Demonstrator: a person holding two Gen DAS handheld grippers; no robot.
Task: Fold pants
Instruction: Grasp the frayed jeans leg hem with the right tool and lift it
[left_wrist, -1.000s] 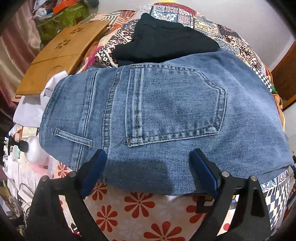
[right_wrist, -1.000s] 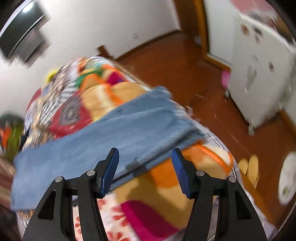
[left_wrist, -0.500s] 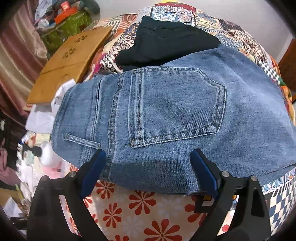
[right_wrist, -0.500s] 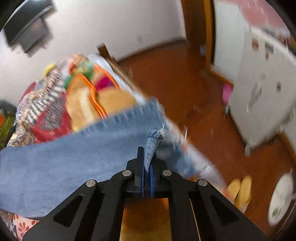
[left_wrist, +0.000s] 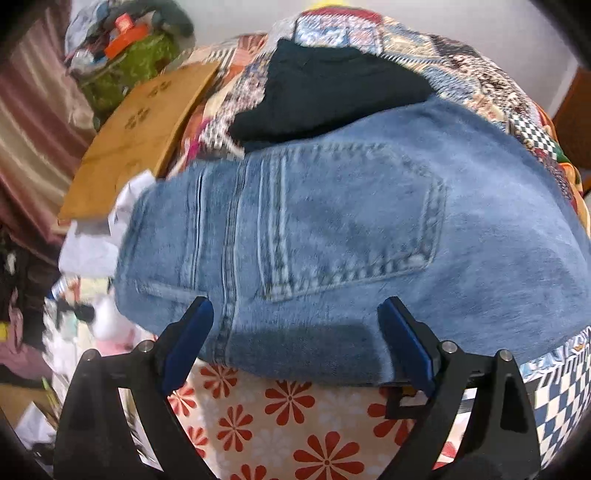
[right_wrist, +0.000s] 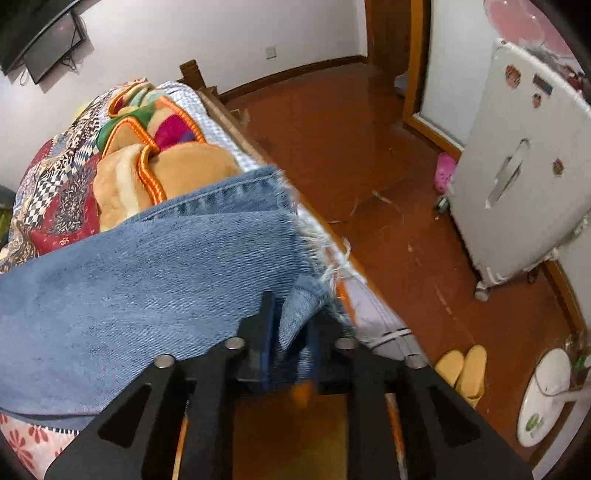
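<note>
Both grippers tilt steeply down toward the bed. The left gripper (left_wrist: 295, 332) hovers with its blue-padded jaws spread wide, clamped on nothing; the waist end of the jeans (left_wrist: 332, 229) lies just ahead of and between its tips, showing a stitched back pocket and heavy seams on faded, soft-looking denim. Beyond them sits a dark folded garment (left_wrist: 332, 85) on a patchwork quilt (left_wrist: 480, 74). The right gripper (right_wrist: 288, 332) has the frayed hem corner of the jeans (right_wrist: 147, 277) bunched between its narrow-set jaws, which are opening. A floral sheet (left_wrist: 288, 424) lies below.
</note>
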